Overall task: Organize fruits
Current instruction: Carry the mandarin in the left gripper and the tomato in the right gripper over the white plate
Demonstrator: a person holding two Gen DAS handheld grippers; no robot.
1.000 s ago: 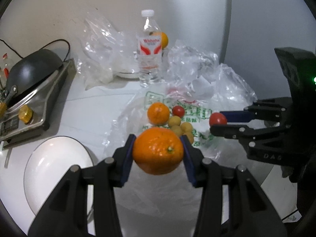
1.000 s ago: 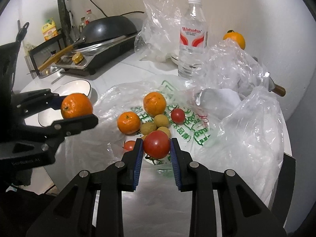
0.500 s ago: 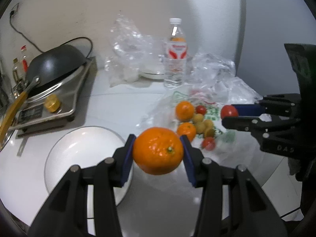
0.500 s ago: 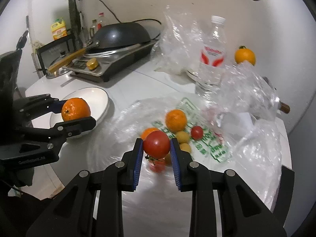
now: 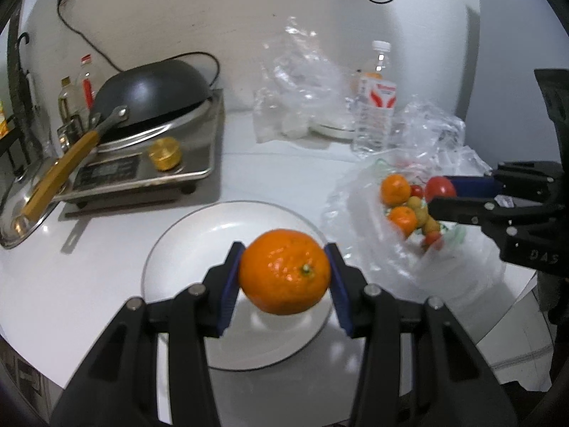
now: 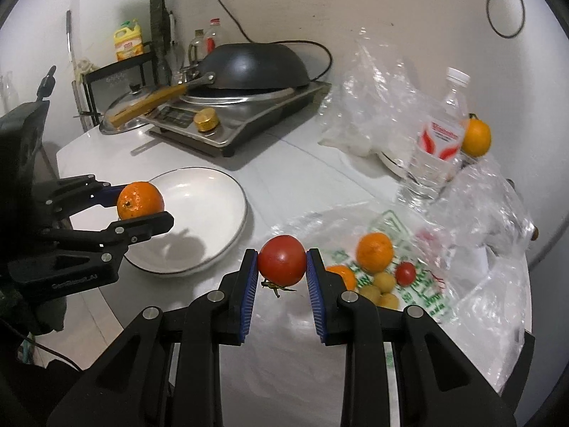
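Note:
My left gripper (image 5: 284, 277) is shut on an orange (image 5: 284, 275) and holds it above the white plate (image 5: 199, 235); it also shows in the right wrist view (image 6: 142, 210) over the plate's (image 6: 213, 192) left side. My right gripper (image 6: 281, 267) is shut on a red tomato (image 6: 282, 259), held above the table between the plate and the plastic bag (image 6: 444, 284). On the bag lie two oranges (image 6: 375, 252), small yellow-green fruits (image 6: 384, 281) and a small tomato (image 6: 405, 273). The right gripper (image 5: 441, 195) with its tomato shows at the right of the left wrist view.
An induction cooker (image 6: 256, 121) with a black wok (image 6: 252, 67) stands at the back left. A water bottle (image 6: 441, 142), crumpled clear bags (image 6: 373, 106) and another orange (image 6: 476, 138) stand at the back right. The round table's edge (image 6: 103, 306) runs near the plate.
Both grippers have moved left, away from the bag. The orange is now over the plate, and the tomato has come off the bag toward the plate.

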